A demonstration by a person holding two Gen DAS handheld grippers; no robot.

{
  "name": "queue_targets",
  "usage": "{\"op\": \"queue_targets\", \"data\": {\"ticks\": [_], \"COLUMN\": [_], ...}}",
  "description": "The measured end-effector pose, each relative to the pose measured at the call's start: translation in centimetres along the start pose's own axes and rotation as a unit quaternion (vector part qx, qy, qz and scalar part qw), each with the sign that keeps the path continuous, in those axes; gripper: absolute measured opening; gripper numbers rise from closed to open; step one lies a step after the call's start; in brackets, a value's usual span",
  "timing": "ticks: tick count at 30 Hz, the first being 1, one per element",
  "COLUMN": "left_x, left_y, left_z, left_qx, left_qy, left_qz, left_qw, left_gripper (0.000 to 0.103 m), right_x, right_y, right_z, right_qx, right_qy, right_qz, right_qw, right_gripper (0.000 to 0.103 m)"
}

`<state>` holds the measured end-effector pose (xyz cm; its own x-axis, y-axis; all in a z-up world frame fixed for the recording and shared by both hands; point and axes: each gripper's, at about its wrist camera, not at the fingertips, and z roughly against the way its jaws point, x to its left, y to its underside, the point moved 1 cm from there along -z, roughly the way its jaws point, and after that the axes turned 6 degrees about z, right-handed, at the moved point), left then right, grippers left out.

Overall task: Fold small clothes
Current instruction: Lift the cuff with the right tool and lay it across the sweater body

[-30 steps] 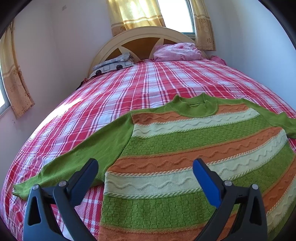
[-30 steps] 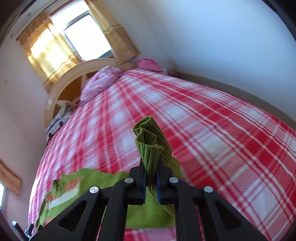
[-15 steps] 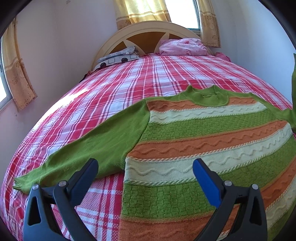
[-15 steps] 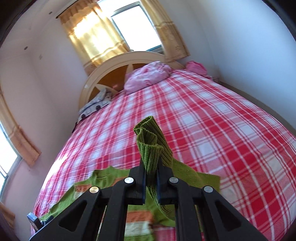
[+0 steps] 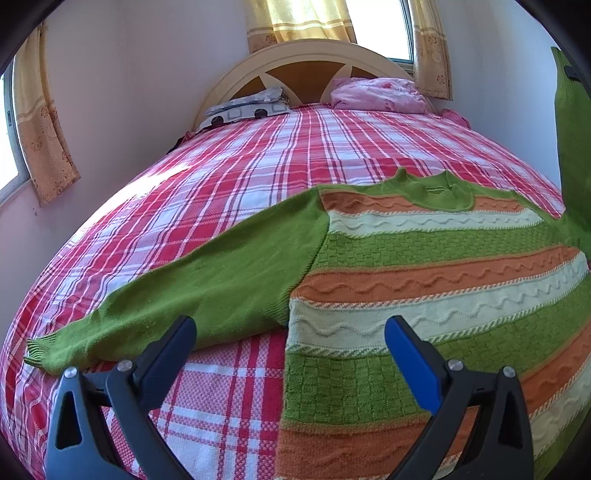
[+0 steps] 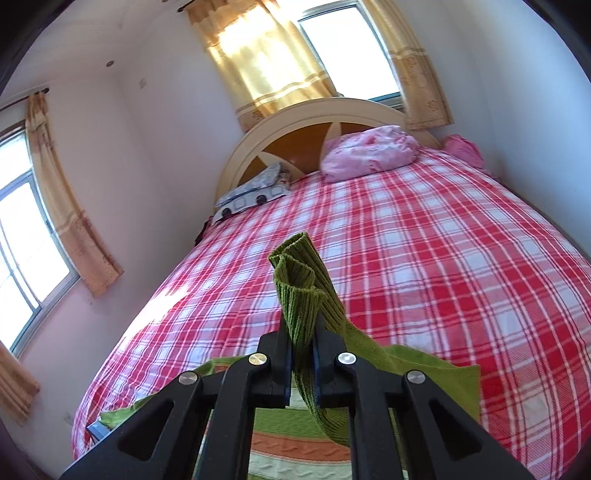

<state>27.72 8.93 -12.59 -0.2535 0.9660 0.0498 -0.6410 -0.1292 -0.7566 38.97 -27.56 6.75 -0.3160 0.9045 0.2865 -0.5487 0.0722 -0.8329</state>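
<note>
Now, going from the left: my left gripper (image 5: 290, 334) hangs with its jaws wide apart and empty over the sweater (image 5: 436, 280), which lies flat on the plaid bed (image 5: 229, 184); its left sleeve (image 5: 177, 302) has not moved. On the right, my right gripper (image 6: 300, 363) is clamped on the right sleeve cuff (image 6: 297, 291) and has carried it higher and inward. I think the sleeve fold is starting.

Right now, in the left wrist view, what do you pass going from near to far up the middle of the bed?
Left gripper with its fingers apart → striped sweater → bare plaid bedsheet → grey patterned pillow and pink pillow → arched headboard → yellow curtain.
</note>
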Motion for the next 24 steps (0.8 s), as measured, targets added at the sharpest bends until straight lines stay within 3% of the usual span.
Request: {"op": "queue_targets", "data": {"ticks": [7, 12, 16, 24], "left_x": [1.8, 3.2, 4.3, 5.3], "left_y": [0.4, 0.6, 0.9, 1.3], "left_z": [-0.4, -0.4, -0.3, -0.1], "left_qx": [0.005, 0.005, 0.007, 0.007], "left_qy": [-0.004, -0.010, -0.016, -0.032], "left_qz": [0.022, 0.037, 0.046, 0.048], "left_qw": [0.9997, 0.9992, 0.9988, 0.9983], "left_gripper": [0.103, 0.103, 0.103, 0.103], "right_x": [5.2, 9.4, 12.3, 14.9], "right_y": [-0.5, 1.0, 4.6, 15.1], "right_z": [-1.8, -4.2, -8.0, -16.6], "right_qx": [0.011, 0.028, 0.066, 0.163], "right_qy": [-0.036, -0.068, -0.092, -0.093], "right_qz": [0.042, 0.068, 0.083, 0.106], "right_qw": [0.998, 0.995, 0.990, 0.977], "right_gripper": [0.008, 0.008, 0.008, 0.008]}}
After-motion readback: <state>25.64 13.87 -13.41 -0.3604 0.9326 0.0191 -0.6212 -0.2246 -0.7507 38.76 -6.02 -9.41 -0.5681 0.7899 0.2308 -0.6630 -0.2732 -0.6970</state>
